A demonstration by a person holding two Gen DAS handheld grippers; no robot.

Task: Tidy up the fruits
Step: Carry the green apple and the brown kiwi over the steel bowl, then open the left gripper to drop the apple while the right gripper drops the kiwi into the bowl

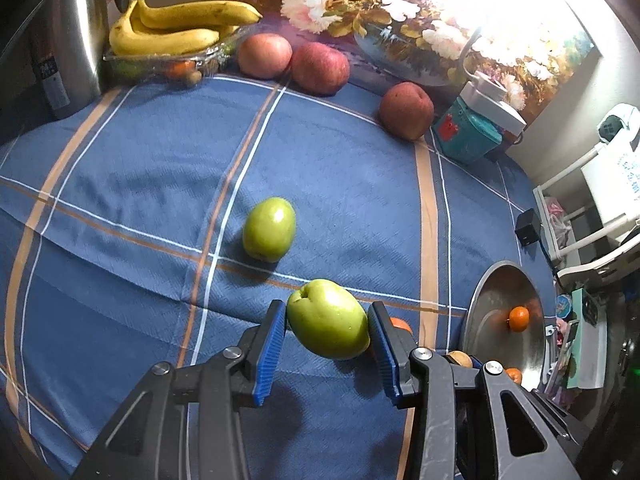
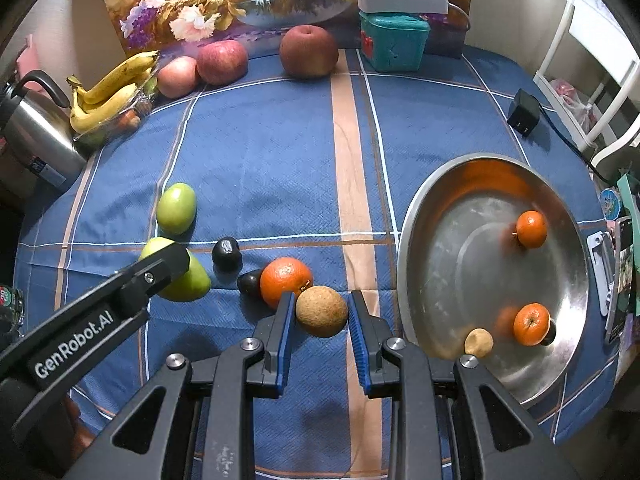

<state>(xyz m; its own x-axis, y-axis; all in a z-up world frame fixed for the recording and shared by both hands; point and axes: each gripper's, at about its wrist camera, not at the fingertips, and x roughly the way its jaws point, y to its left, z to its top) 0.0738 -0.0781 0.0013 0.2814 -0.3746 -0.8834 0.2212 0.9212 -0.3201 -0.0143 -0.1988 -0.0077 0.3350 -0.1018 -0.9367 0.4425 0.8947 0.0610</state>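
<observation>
My left gripper (image 1: 327, 320) is shut on a green fruit (image 1: 328, 319), its blue pads against both sides; the fruit also shows in the right wrist view (image 2: 188, 282), part hidden by the left gripper's arm. A second green fruit (image 1: 269, 229) lies just beyond on the blue cloth. My right gripper (image 2: 320, 312) is shut on a round tan fruit (image 2: 321, 311). An orange (image 2: 285, 280) and two dark fruits (image 2: 226, 254) lie just behind it. A steel bowl (image 2: 440, 256) to the right holds two small oranges (image 2: 531, 229), a small tan fruit (image 2: 478, 342) and a dark fruit.
Three red apples (image 2: 308, 51) stand along the back by a flower picture. A clear tray with bananas (image 2: 108, 92) and a steel kettle (image 2: 36, 140) are at the back left. A teal box (image 2: 394, 42) and a black adapter (image 2: 523, 113) are at the back right.
</observation>
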